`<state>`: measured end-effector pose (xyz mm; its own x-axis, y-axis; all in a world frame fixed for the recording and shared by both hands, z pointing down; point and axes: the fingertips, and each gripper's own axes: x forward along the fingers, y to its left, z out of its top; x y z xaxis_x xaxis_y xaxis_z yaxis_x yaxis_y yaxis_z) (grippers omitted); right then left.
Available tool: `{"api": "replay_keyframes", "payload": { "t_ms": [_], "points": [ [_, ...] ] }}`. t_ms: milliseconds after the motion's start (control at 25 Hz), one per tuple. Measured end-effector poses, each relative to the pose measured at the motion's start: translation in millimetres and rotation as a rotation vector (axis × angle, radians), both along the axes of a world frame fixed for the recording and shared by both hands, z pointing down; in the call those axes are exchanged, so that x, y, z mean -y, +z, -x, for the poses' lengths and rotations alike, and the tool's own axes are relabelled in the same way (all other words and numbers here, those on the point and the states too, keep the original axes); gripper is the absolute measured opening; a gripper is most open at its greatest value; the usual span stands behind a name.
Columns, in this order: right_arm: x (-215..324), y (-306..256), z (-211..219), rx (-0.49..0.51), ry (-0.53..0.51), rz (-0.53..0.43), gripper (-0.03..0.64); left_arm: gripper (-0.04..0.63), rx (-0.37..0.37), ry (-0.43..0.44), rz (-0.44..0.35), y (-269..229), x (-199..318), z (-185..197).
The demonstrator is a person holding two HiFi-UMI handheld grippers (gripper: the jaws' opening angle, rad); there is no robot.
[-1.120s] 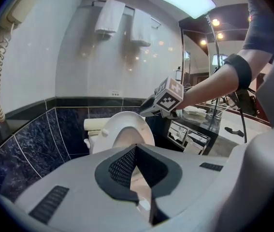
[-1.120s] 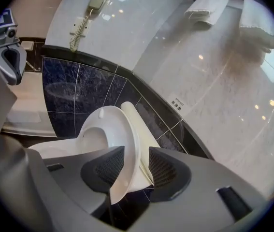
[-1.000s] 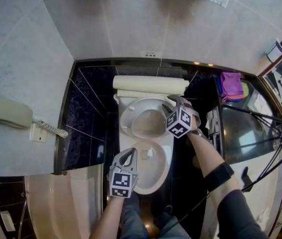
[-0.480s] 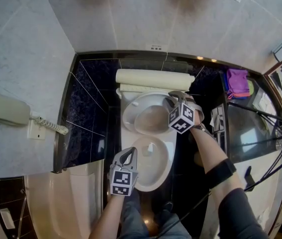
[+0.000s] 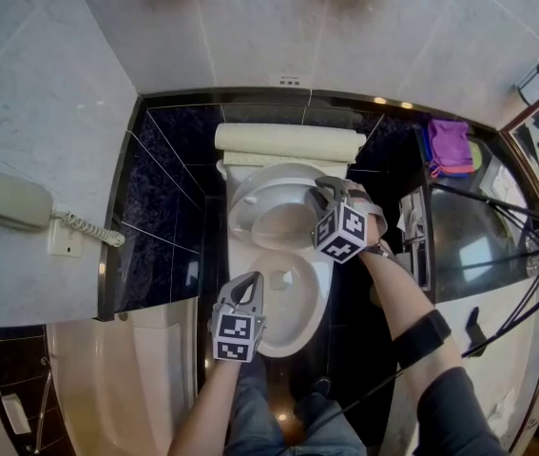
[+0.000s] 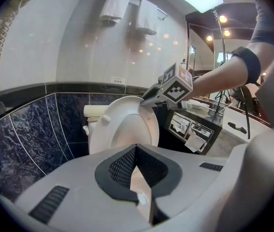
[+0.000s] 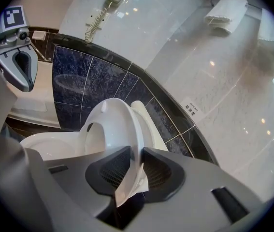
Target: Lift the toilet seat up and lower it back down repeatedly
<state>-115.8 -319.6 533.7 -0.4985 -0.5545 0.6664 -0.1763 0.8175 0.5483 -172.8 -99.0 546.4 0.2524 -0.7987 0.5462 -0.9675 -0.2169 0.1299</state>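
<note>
One grip counts: the right gripper [image 5: 320, 194] has its fingers clamped on the side rim of the half-raised toilet seat [image 5: 258, 200], hinged at the far end, while the left gripper [image 5: 247, 289], fingers together and empty, hovers over the toilet bowl [image 5: 299, 323] front.

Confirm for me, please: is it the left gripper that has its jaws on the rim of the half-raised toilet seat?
Not quite. It is the right gripper that has its jaws on the rim of the half-raised toilet seat. The right gripper view shows the seat's edge between them. The left gripper holds nothing, over the front of the bowl.
</note>
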Motion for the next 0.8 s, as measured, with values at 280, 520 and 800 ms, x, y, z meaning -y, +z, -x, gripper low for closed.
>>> {"api": "replay_keyframes", "payload": {
  "t_ms": [280, 520, 800],
  "points": [
    [-41, -6, -9, 0.015, -0.018, -0.012, 0.097, -0.002, -0.003, -0.005, 0.008, 2, -6, -16],
    [-87, -9, -21, 0.028, -0.045, -0.031, 0.092, -0.002, 0.002, -0.018, 0.036, 15, -23, -28],
    [-153, 2, -35, 0.022, -0.092, -0.008, 0.092, -0.002, 0.010, -0.039, 0.061, 31, -39, -38]
  ]
}}
